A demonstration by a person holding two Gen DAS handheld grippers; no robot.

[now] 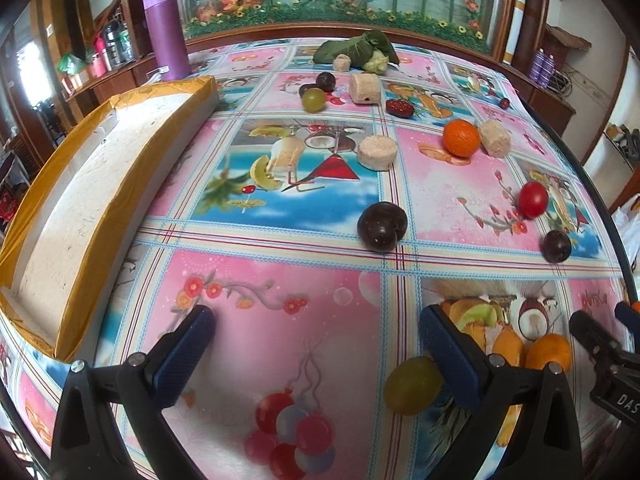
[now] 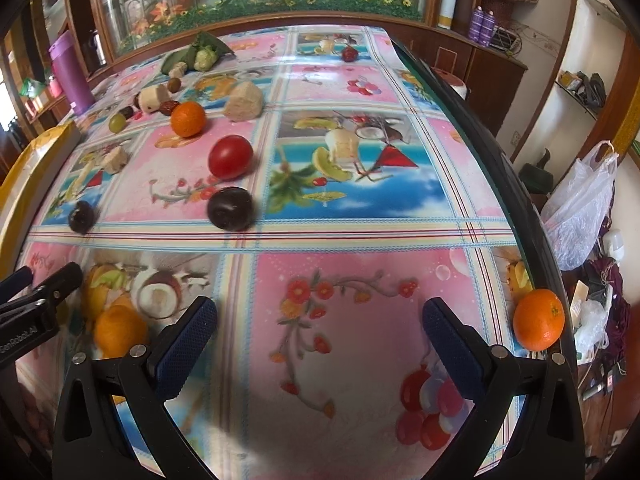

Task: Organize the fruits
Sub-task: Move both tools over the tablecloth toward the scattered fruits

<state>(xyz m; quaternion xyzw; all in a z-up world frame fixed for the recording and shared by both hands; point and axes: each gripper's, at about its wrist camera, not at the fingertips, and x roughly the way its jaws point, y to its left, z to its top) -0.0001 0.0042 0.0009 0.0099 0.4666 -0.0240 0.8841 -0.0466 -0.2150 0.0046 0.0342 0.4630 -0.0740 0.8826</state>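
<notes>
Risk sits at the table's (image 2: 460,92) right edge: our grippers, left (image 1: 316,356) and right (image 2: 320,344), gape empty, and a nudge probably rolls that orange (image 2: 539,319) off.

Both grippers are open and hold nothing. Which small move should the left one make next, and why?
Probably shift the left gripper a little to the right, around the green grape. The grape lies just beside its right finger, nearer than any other fruit.
</notes>
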